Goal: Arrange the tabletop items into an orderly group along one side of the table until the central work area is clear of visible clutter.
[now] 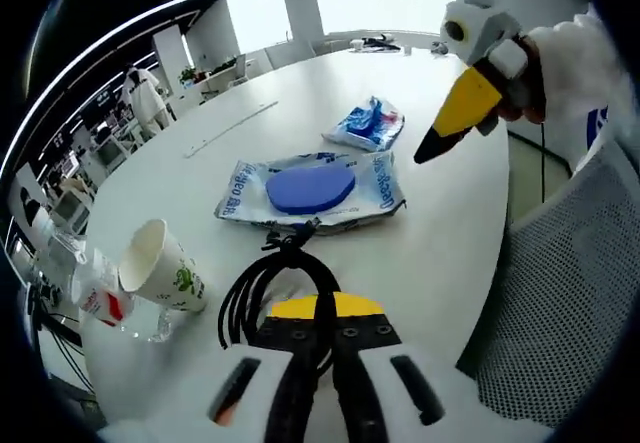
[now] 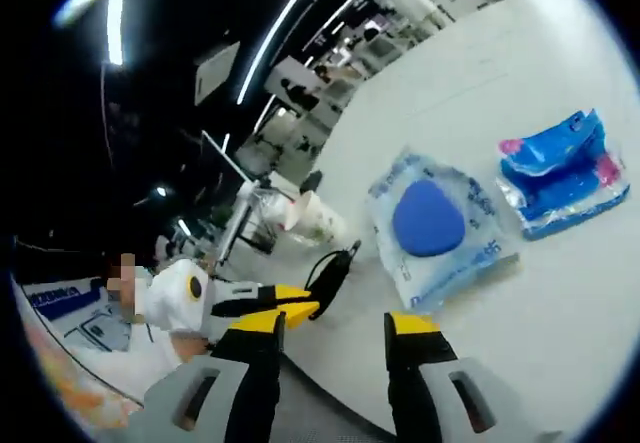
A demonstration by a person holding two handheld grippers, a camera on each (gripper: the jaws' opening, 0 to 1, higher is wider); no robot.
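We see a coiled black cable (image 1: 272, 285) lying on the white table (image 1: 440, 253), close to its near edge. Our left gripper (image 1: 321, 335) has its yellow-tipped jaws pinched together on the near loop of that cable. Just beyond the cable lies a clear plastic bag (image 1: 375, 195) with a blue disc (image 1: 310, 189) inside, and farther on a smaller blue packet (image 1: 368, 125). To the left of the cable a paper cup (image 1: 160, 265) lies tipped on its side, touching a clear plastic cup (image 1: 100, 288) with a red label. Our right gripper (image 2: 330, 335) hovers above the table with its jaws spread wide apart, holding nothing; the bag sits ahead of them.
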